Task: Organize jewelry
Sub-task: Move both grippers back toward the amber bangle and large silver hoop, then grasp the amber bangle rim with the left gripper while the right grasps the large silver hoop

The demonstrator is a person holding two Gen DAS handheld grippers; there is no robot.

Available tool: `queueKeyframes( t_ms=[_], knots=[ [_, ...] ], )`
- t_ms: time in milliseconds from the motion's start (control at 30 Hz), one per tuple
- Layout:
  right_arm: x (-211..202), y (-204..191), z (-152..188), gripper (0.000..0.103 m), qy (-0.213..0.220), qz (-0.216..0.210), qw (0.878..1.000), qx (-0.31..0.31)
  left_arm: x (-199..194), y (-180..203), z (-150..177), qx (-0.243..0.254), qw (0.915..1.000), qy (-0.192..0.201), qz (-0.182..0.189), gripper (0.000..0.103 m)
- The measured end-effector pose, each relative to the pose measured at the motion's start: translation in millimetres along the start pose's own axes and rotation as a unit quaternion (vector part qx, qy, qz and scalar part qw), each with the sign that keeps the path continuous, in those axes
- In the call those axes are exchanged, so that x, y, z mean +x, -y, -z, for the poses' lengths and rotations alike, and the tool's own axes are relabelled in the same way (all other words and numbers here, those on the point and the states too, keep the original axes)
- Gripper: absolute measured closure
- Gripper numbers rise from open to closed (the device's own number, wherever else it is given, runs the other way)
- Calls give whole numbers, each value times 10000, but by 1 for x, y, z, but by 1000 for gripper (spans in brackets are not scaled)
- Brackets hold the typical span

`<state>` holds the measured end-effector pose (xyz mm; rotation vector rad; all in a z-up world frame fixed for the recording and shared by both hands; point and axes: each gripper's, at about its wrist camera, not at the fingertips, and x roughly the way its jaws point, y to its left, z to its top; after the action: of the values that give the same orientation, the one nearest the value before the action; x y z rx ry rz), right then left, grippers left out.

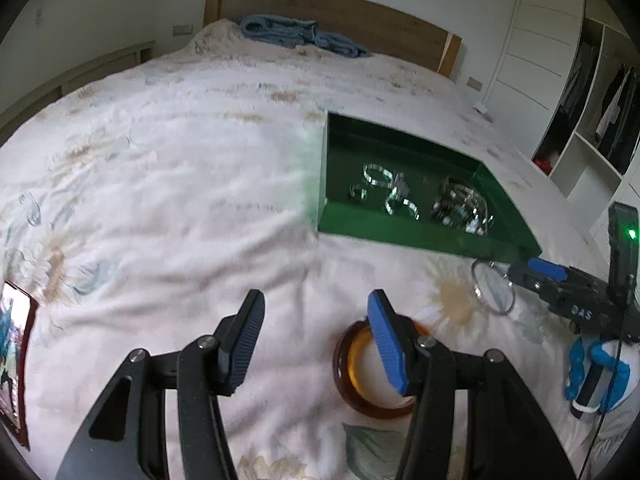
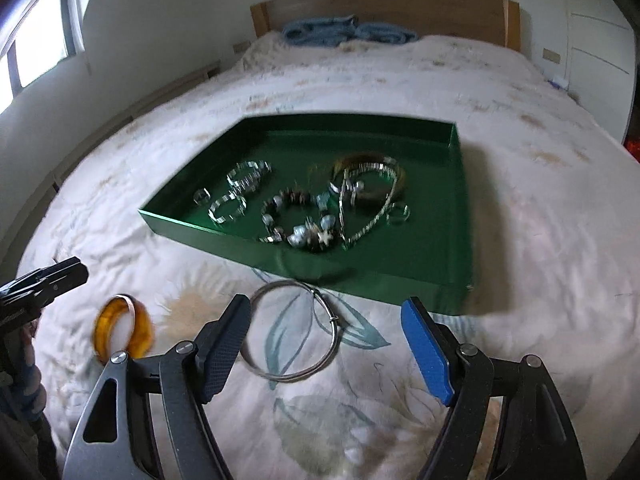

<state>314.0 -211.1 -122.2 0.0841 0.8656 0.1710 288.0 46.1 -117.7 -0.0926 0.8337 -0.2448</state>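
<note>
A green tray (image 2: 456, 216) on the bed holds several bracelets and rings, among them a beaded bracelet (image 2: 296, 220); it also shows in the left wrist view (image 1: 400, 240). An amber bangle (image 1: 344, 376) lies on the bedspread under my left gripper's blue finger; in the right wrist view the bangle (image 2: 140, 324) is at the left. A thin silver wire bangle (image 2: 292, 328) lies in front of the tray, between my right gripper's fingers; in the left view it (image 1: 492, 288) touches the right gripper's tip. My left gripper (image 1: 316, 344) is open and empty. My right gripper (image 2: 332, 348) is open and empty.
A floral bedspread (image 1: 180, 184) covers the bed. A blue folded cloth (image 2: 344, 30) lies by the wooden headboard (image 2: 384, 4). A dark red framed object (image 1: 16, 360) lies at the left edge. A wardrobe with shelves (image 1: 592, 120) stands at the right.
</note>
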Motion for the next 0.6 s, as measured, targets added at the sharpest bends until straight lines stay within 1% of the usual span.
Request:
queueKeyframes(
  t_ms=[133, 300, 433, 533, 600],
  knots=[
    [19, 2, 1, 39, -245, 120, 9996, -21, 13, -2, 9, 53, 9999, -137, 66, 51],
    [30, -1, 3, 43, -376, 200, 9988, -226, 23, -3, 17, 99, 9996, -218, 149, 51],
    [30, -5, 5, 60, -398, 187, 9983, -372, 21, 1, 20, 211, 9995, -196, 151, 51],
    [32, -10, 6, 66, -437, 190, 9976, -497, 19, 5, 24, 305, 9991, -224, 189, 51],
    [33, -12, 6, 68, -461, 190, 9974, -529, 19, 9, 27, 412, 9986, -268, 219, 51]
  ],
)
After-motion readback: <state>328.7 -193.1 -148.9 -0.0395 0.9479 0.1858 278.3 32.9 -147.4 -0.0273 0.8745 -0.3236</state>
